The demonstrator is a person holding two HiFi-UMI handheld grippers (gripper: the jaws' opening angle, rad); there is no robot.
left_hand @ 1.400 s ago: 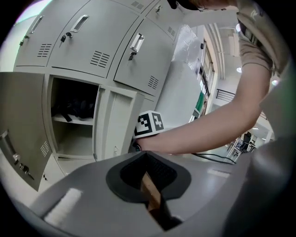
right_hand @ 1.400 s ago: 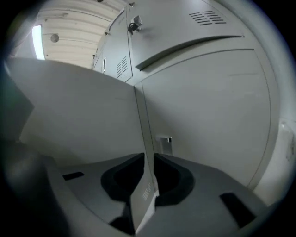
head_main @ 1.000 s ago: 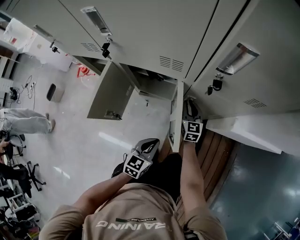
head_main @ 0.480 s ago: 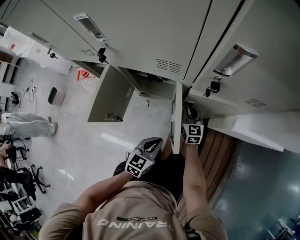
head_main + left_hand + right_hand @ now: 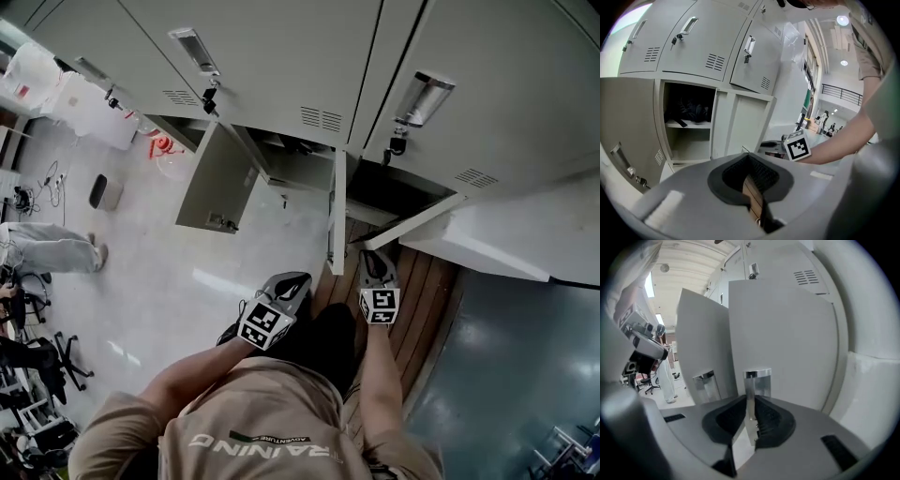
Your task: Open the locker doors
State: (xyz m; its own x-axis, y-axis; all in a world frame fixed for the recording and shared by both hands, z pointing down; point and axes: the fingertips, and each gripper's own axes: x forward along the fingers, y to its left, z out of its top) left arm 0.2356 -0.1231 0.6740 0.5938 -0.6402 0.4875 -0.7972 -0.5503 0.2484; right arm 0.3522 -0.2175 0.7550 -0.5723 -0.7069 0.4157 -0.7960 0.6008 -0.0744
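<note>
— Grey locker bank [image 5: 281,56] over pale floor [image 5: 169,281], wood planks [image 5: 427,291] under the person. Which door is live?

— The one at the right gripper [image 5: 370,262]. Its jaws are pinched onto the thin metal edge of that locker door [image 5: 783,333], right below the chrome handle [image 5: 757,379]. The panel runs straight up ahead of the tips.

— Other doors?

— Two off that gripper's left side already stand swung out: next door [image 5: 336,211] just beside it, far door [image 5: 220,183] beyond. Upper row looks closed.

— Left gripper [image 5: 289,286]?

— Jaws pressed together with nothing in them, only planks showing behind the pads. Idle, I judge.

— How to do the pull well?

— My read: stay clamped on the metal edge and draw back along the door's arc round its hinge, not in a straight line, or the thin edge may slide out of the pads. Mind the next door too. It stands close on the left, and the two panels could knock.

— Arm pose?

— Right forearm [image 5: 375,375] stretched nearly straight out from the torso, gripper low ahead of the body, marker cube facing up. Left forearm [image 5: 202,375] bent, its gripper tucked nearer the body, tips aimed forward toward the open lockers.
</note>
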